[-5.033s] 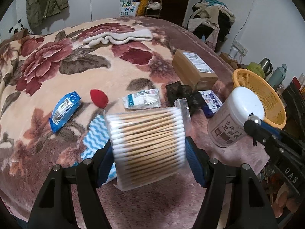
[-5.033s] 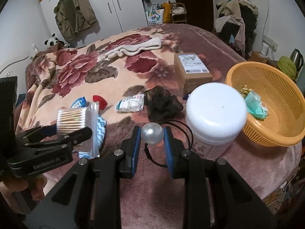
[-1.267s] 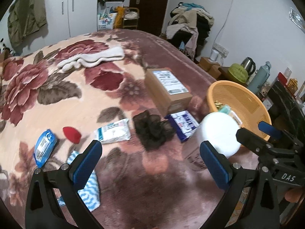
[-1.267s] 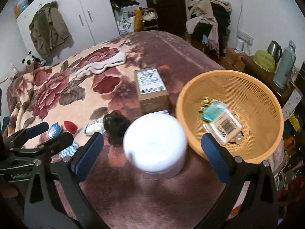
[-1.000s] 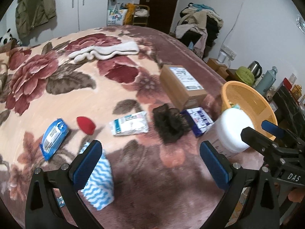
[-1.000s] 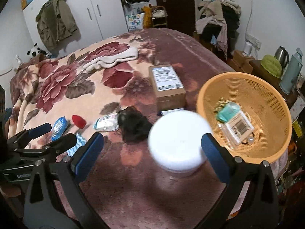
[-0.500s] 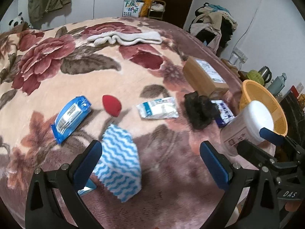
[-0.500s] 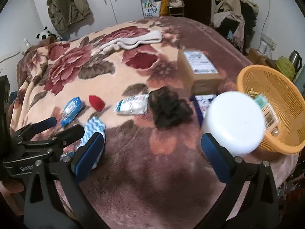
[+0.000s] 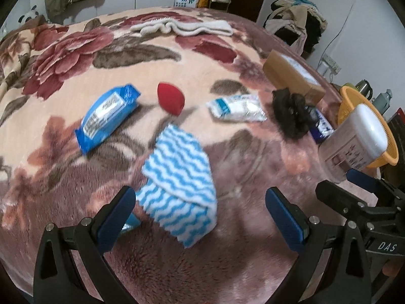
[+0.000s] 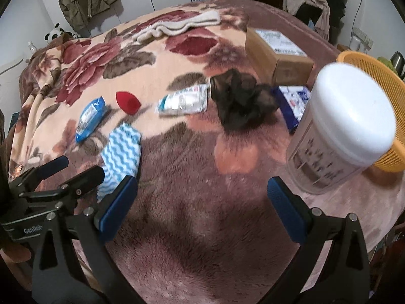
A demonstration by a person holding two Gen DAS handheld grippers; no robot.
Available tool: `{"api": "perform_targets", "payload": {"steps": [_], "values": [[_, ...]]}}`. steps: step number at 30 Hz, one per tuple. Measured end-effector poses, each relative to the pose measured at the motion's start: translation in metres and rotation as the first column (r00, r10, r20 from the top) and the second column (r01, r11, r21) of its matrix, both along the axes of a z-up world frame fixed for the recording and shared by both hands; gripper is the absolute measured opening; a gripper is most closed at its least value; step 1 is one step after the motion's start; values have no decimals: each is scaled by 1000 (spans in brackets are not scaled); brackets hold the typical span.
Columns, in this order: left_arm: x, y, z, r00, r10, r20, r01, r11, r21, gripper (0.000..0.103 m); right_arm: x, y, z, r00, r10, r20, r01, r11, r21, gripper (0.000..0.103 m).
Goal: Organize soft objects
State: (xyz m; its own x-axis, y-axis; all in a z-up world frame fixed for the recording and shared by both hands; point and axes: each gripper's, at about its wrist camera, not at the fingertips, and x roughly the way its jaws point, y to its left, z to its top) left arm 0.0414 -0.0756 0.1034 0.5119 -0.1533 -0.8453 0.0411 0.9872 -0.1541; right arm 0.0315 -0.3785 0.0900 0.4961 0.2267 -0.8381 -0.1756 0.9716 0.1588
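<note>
Striped cloth (image 9: 177, 177) lies between wide-apart left gripper (image 9: 200, 207) fingers.

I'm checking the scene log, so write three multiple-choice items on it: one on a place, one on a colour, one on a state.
1. Where does the red sponge lie?
A. in the basket
B. between the blue packet and the white packet
C. on the cardboard box

2. What colour is the basket?
A. orange
B. green
C. black

3. How is the left hand-held gripper?
A. shut on the striped cloth
B. shut on nothing
C. open

Answers: 1 B, it rests on the blanket between both packets. 2 A, its mesh rim is orange. 3 C, its pads stand wide apart, holding nothing.
</note>
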Motion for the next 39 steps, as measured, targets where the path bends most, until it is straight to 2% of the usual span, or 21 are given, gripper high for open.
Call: {"api": "perform_targets", "payload": {"steps": [6, 20, 29, 33, 37, 39], "values": [[-3, 8, -15, 1000, 14, -21, -14, 1000, -12, 103, 0, 2, -14, 1000, 2, -28, -2, 1000, -1, 103], [1, 60, -51, 990, 109, -88, -114, 992, -52, 103, 7, 5, -48, 996, 13, -83, -12, 1000, 7, 103], [35, 24, -62, 993, 44, -112, -47, 999, -26, 103, 16, 5, -58, 995, 17, -101, -15, 1000, 18, 103], [55, 3, -78, 986, 9, -167, -7, 1000, 11, 102, 19, 5, -60, 994, 20, -103, -18, 1000, 16, 103], [59, 9, -87, 981, 43, -188, -40, 999, 19, 83, 24, 7, -60, 994, 25, -107, -25, 1000, 10, 103], [58, 21, -85, 982, 58, -181, -63, 998, -26, 62, 28, 9, -60, 994, 31, -103, -30, 1000, 8, 103]]}}
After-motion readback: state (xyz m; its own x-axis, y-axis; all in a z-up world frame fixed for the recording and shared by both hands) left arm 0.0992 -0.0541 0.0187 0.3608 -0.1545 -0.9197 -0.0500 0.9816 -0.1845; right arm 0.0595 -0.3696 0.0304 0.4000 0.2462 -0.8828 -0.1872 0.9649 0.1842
